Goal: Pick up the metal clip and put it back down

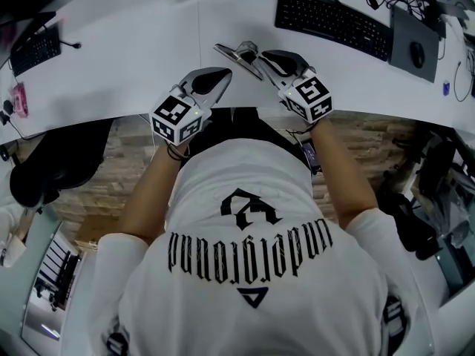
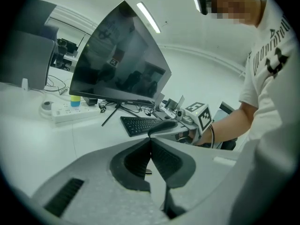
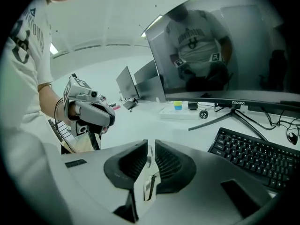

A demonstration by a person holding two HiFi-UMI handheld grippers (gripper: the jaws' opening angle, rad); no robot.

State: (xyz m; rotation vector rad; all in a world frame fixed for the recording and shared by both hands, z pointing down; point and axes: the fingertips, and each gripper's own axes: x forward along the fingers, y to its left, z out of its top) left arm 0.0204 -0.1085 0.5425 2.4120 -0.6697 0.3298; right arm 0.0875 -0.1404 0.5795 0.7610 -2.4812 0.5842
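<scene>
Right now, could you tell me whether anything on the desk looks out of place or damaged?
Nothing stands out. The keyboard lies flat on the white desk, nothing looks spilled or broken, and the metal clip is simply pinched between the jaws of the right gripper.

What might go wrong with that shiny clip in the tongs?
The metal clip is thin and smooth, and only the right tongs pinch it, so it may slip out and drop onto the desk. The left tongs are shut and empty close beside, so they might bump it loose.
</scene>
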